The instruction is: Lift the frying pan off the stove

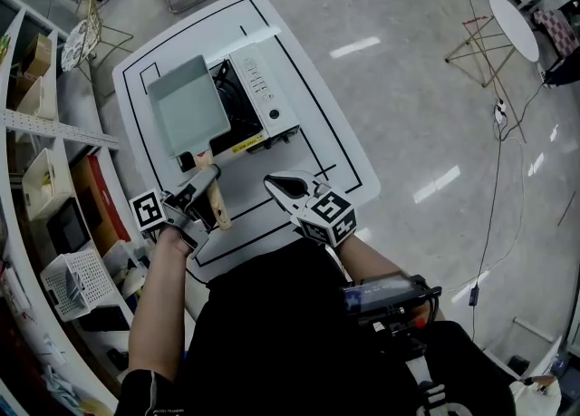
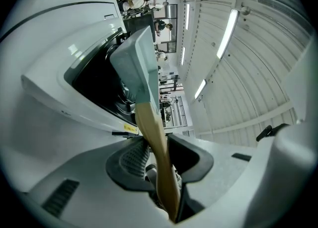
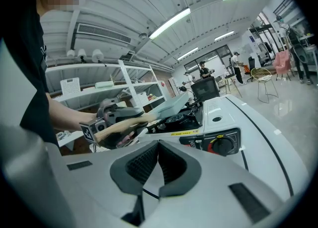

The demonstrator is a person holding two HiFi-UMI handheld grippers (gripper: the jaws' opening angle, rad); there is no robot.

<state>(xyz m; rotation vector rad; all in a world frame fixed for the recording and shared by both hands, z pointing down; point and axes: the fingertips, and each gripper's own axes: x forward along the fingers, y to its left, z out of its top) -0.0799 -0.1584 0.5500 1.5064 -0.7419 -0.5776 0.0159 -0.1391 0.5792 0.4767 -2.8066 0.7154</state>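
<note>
One knob (image 3: 222,145) shows only in right gripper view

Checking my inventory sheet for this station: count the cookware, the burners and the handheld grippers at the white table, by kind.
Pale green rectangular frying pan with wooden handle: 1
White portable gas stove: 1
Grey two-jaw grippers: 2 (left gripper clamped on the pan's handle, right gripper closed and empty)
Total: 4
</note>
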